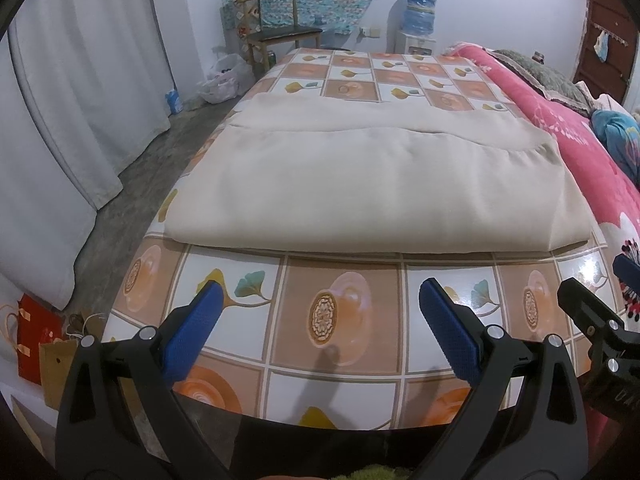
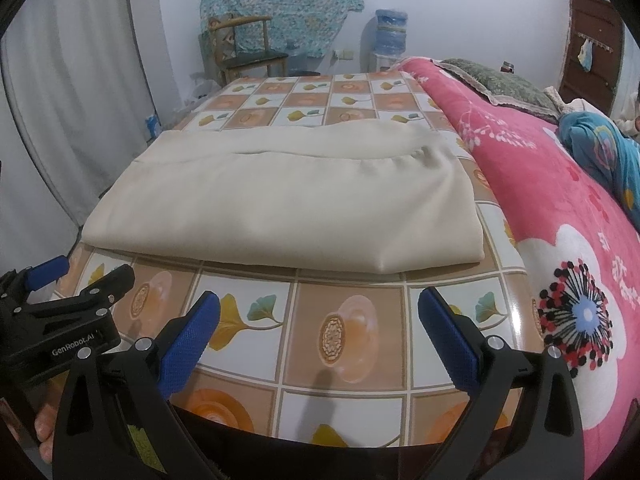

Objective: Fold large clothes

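Left gripper (image 1: 320, 336): fingers (image 1: 196, 332) spread wide, empty, over the near edge of the surface (image 1: 340, 320).
Right gripper (image 2: 320, 336): fingers (image 2: 452, 340) likewise spread, holding nothing, just beside the left gripper.
Folded beige cloth (image 1: 360, 184): lies flat mid-surface, long axis running left to right, folded edge facing the grippers.
Open room: bare patterned tablecloth before and beyond the cloth.
Right edge: pink floral blanket (image 2: 560, 220) borders the surface.
Left edge: floor, grey curtain (image 1: 60, 120).
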`<action>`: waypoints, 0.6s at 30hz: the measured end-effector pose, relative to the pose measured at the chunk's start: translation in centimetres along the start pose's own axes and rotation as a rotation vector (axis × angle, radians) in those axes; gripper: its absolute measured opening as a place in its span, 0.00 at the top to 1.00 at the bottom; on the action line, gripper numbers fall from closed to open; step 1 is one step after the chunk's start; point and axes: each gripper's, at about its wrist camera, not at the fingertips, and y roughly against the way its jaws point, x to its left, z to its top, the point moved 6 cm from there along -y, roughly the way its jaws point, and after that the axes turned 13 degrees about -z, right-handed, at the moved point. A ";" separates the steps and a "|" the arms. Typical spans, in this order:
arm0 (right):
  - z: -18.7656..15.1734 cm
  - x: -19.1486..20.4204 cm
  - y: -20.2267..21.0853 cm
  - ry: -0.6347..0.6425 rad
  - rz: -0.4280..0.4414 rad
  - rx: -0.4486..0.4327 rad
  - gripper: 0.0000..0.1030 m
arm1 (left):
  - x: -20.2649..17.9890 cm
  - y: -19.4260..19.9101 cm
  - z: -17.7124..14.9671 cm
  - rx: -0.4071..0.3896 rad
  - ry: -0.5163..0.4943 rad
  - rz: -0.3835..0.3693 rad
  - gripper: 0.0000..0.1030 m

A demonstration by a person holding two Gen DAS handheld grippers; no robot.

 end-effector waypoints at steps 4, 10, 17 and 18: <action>-0.1 0.1 0.0 0.005 0.001 0.001 0.06 | 0.1 0.0 0.0 0.001 0.001 -0.001 0.08; -0.1 0.0 -0.1 0.006 0.001 0.006 0.06 | 0.1 0.0 -0.1 0.001 0.002 -0.002 0.08; -0.1 0.0 -0.1 0.007 0.004 0.006 0.06 | 0.1 0.0 -0.1 0.001 0.001 -0.001 0.08; -0.1 0.1 -0.1 0.007 0.003 0.006 0.06 | 0.2 0.0 0.0 0.001 0.000 -0.002 0.08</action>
